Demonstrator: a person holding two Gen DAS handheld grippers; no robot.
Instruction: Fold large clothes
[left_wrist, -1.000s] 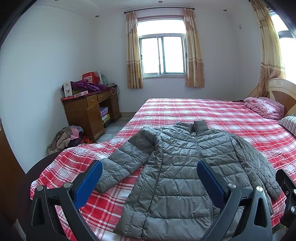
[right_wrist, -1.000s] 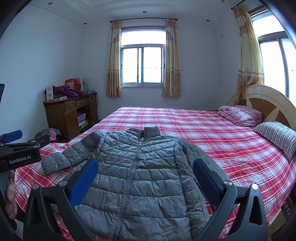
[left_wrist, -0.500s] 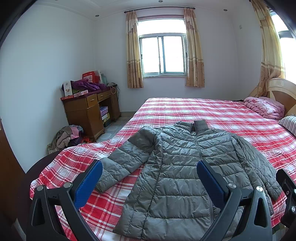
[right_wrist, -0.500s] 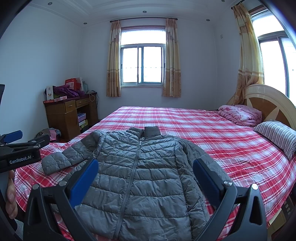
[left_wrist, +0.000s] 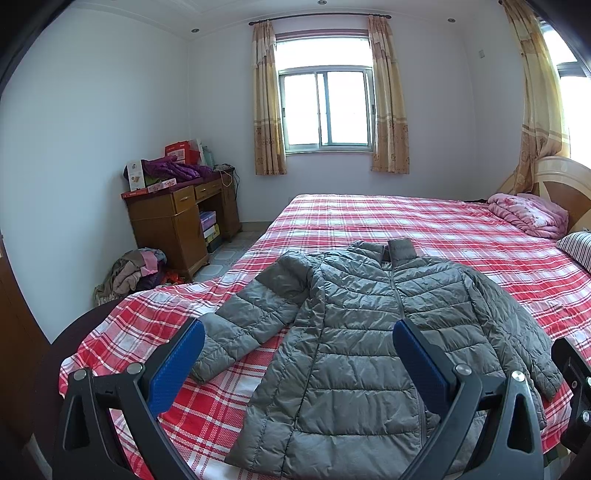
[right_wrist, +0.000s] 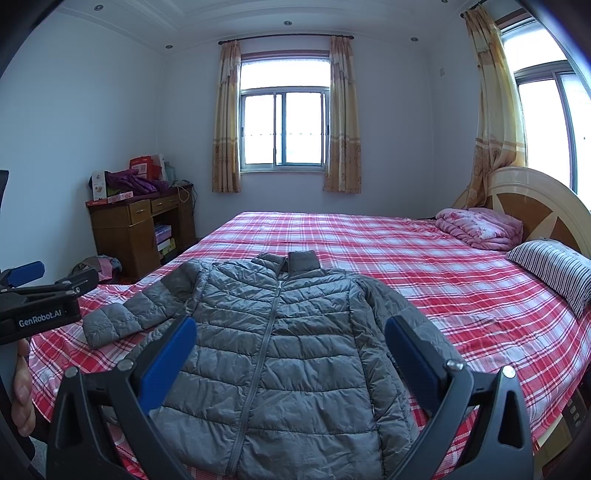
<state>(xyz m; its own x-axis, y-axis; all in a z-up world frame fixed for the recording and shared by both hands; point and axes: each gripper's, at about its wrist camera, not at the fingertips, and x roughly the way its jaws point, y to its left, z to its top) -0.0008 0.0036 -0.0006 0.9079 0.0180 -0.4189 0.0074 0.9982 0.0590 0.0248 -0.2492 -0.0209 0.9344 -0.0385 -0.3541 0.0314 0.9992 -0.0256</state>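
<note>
At far left a wooden desk (right_wrist: 140, 229) is set against the wall, with floor seen between it and the bed (right_wrist: 424, 266). The left gripper (left_wrist: 299, 354) is held wide open with nothing between its blue pads, above the near bed edge. A grey puffer jacket (right_wrist: 280, 332) is spread flat, front up, its hem at that near edge. The right gripper (right_wrist: 290, 350) is likewise held wide open and unloaded. Bare plaid sheet is seen beyond the collar and rightward to the striped pillow (right_wrist: 554, 269).
</note>
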